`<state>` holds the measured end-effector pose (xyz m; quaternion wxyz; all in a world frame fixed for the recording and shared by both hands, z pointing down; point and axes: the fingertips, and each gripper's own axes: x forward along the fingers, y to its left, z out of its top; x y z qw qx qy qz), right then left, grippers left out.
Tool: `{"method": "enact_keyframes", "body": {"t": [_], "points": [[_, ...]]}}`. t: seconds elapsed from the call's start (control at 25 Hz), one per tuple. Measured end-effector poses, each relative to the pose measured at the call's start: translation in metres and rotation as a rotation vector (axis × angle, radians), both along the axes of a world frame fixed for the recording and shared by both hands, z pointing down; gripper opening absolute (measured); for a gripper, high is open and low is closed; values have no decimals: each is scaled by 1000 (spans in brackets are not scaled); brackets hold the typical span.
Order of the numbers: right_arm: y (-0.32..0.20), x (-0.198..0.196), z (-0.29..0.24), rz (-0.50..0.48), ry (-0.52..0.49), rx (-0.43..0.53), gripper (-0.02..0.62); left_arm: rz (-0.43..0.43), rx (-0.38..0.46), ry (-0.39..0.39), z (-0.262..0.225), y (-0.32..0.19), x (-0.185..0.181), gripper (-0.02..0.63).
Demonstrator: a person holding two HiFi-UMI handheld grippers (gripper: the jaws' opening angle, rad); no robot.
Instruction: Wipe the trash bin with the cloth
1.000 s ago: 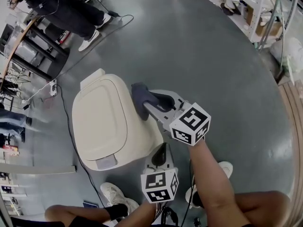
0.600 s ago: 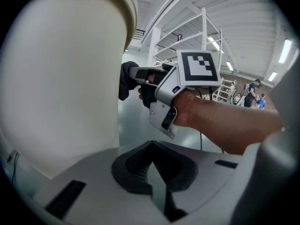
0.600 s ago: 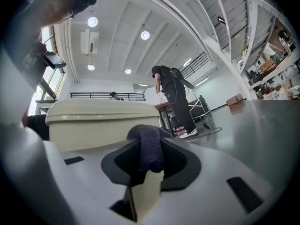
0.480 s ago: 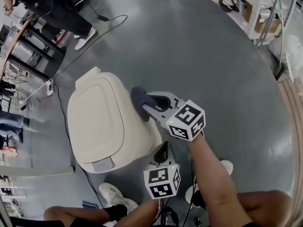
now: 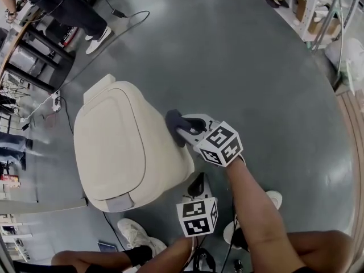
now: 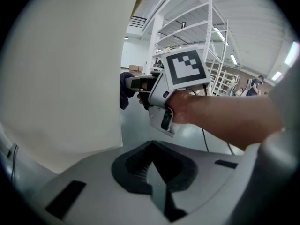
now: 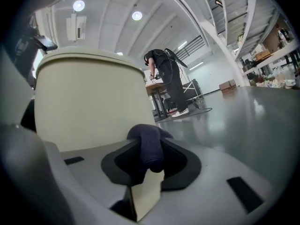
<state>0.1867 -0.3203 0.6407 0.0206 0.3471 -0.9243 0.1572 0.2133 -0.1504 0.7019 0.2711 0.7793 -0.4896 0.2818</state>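
Note:
A cream trash bin (image 5: 116, 147) with its lid down stands on the grey floor at centre-left. My right gripper (image 5: 181, 127) is shut on a dark blue cloth (image 5: 172, 122) and presses it against the upper right side of the bin. In the right gripper view the cloth (image 7: 150, 143) is bunched between the jaws of the right gripper (image 7: 149, 165), with the bin wall (image 7: 89, 97) just ahead. My left gripper (image 5: 193, 185) hangs low by the bin's near right corner, shut and holding nothing. The left gripper view shows the left gripper (image 6: 152, 170), the bin wall (image 6: 61, 69) and the cloth (image 6: 124, 90).
A person in dark trousers and white shoes (image 5: 98, 38) stands at the far left beside black table legs (image 5: 34, 61). A cable (image 5: 133, 20) and a power strip (image 5: 56, 100) lie on the floor. Shelving (image 5: 318, 7) lines the far right. My own shoes (image 5: 133, 231) are near the bin.
The right gripper with the cloth has slid a little toward me along the bin's right side. The bin fills more of the view. The left gripper has hardly moved.

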Motion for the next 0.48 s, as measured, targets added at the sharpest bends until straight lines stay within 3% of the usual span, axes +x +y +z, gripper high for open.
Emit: {"method": "enact_keyframes", "body": {"t": [0.48], "points": [[-10, 0, 86, 137, 91, -183, 98, 18, -37, -35, 21, 5, -15, -3]]}}
